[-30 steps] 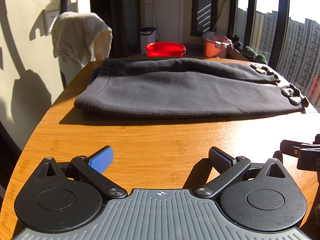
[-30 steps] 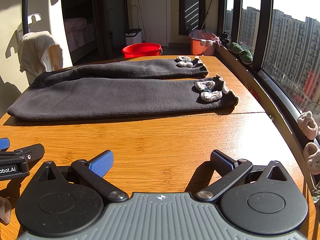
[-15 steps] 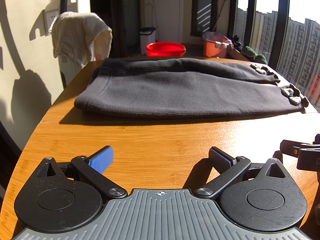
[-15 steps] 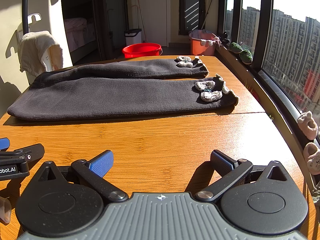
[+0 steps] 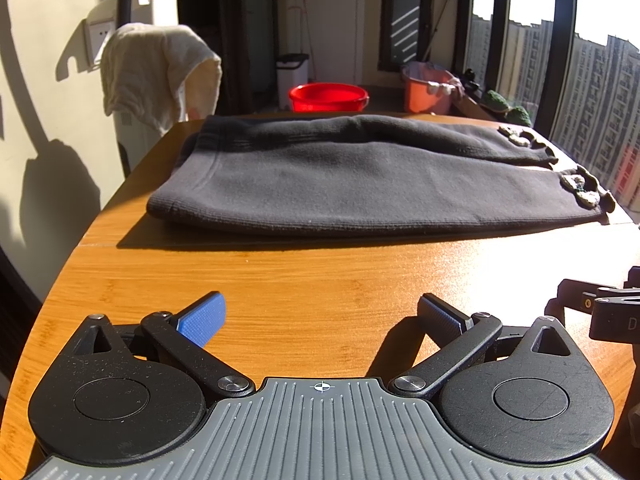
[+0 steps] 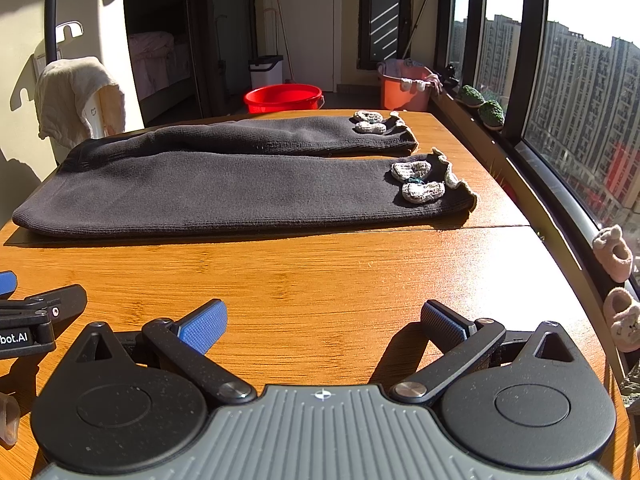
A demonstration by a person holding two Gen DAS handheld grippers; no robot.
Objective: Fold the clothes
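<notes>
Garment: dark knit trousers [image 5: 360,176] are lying flat and full length across the far half of the wooden surface [image 5: 320,280], waistband toward the left, two legs running side by side toward the window end.
Cuffs: pale crocheted trims [image 6: 418,182] are sitting on the near leg's cuff; a second pair is showing on the far leg.
Progress: judging by the lie of the cloth, folding is not yet begun; no crease or doubled layer is showing, so every fold is remaining to be made.
Left gripper [image 5: 320,314]: it is hovering low over bare wood near the front edge, fingers spread wide, holding nothing, well apart from the trousers.
Right gripper [image 6: 324,320]: it is sitting alongside, also spread wide and empty, facing the cuff end.
Likely next: a judgement only, each gripper is needing to travel forward to a garment edge before any fold.
Left view only: it is showing the waistband hem and left corner at close range, and the wall socket behind the cream towel [image 5: 156,68].
Right view only: it is showing both cuffs plainly, the gap between the legs, a bedroom doorway, and small slippers [image 6: 614,248] on the window ledge.
Both views: a red basin [image 6: 283,98] and an orange bucket [image 6: 404,88] are standing on the floor beyond.
</notes>
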